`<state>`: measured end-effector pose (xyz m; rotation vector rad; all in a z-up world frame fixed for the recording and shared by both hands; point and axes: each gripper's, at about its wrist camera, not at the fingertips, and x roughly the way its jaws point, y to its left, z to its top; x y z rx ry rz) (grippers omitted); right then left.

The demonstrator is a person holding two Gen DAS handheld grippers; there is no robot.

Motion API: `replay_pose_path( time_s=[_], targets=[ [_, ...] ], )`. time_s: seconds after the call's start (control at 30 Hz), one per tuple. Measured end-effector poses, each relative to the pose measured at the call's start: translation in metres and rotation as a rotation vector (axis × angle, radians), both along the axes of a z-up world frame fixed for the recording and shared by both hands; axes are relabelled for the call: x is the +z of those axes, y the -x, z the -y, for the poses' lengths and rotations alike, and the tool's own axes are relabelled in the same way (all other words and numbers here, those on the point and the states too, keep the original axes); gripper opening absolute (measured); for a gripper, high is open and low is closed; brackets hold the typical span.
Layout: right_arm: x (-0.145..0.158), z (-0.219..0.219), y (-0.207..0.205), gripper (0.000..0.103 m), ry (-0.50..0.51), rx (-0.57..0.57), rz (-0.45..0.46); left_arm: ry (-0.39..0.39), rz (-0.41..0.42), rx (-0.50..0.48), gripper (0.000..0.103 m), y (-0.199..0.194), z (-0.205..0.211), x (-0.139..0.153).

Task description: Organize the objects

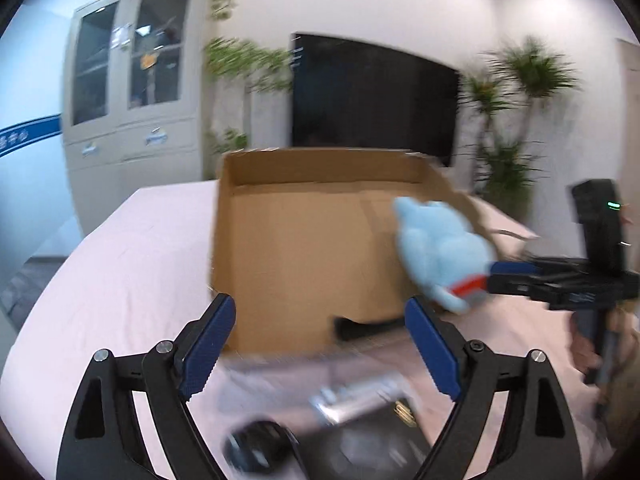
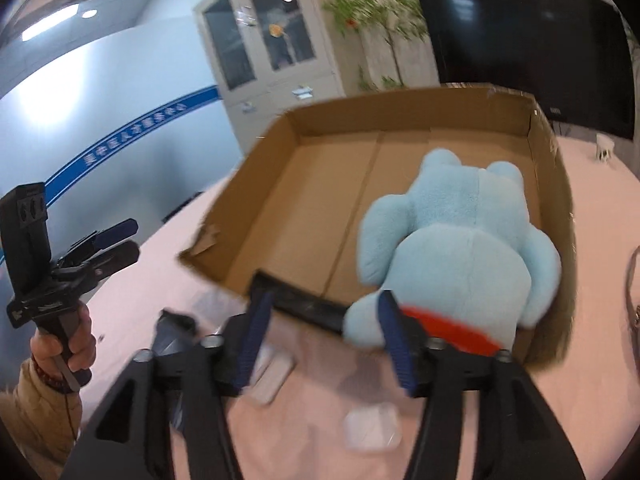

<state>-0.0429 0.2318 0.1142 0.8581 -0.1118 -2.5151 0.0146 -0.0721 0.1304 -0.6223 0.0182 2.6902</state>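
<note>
A light blue plush toy (image 2: 460, 248) with a red collar hangs over the near right side of an open cardboard box (image 2: 332, 200) on a pink-covered table. My right gripper (image 2: 326, 338) is open, with the toy just off its right finger. In the left wrist view the toy (image 1: 438, 252) is in the air by the box's (image 1: 304, 248) right wall, at the tips of the right gripper (image 1: 486, 276). My left gripper (image 1: 320, 344) is open and empty in front of the box.
Small items lie on the table before the box: a black mouse (image 1: 256, 446), a black case with a clip (image 1: 380, 436), a white case (image 2: 374, 426), a flat white item (image 2: 272, 376). A cabinet (image 1: 128, 88), screen and plants stand behind.
</note>
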Motion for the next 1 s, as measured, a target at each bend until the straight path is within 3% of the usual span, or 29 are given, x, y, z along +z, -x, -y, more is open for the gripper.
replay_pose_path(
  time_s=[0.13,0.3,0.4,0.67,0.77,1.0],
  targets=[
    [-0.012,0.007,-0.043,0.059,-0.044,-0.01,0.005,0.048,-0.008,-0.122,0.087,-0.067,-0.028,-0.02],
    [-0.05,0.007,-0.076,0.059,-0.168,-0.117,0.073,0.09,0.101,-0.202,0.087,-0.106,-0.083,-0.061],
    [-0.069,0.003,-0.087,0.059,-0.248,-0.213,0.094,0.095,0.189,-0.152,0.087,-0.108,-0.109,-0.083],
    [-0.094,-0.041,-0.089,0.06,-0.23,-0.434,0.167,0.121,0.274,0.002,0.087,-0.089,-0.147,-0.105],
    [-0.099,-0.05,-0.091,0.065,-0.199,-0.457,0.201,0.115,0.3,0.07,0.087,-0.076,-0.148,-0.111],
    [-0.102,-0.056,-0.088,0.069,-0.181,-0.454,0.237,0.102,0.369,0.092,0.087,-0.061,-0.147,-0.122]
  ],
)
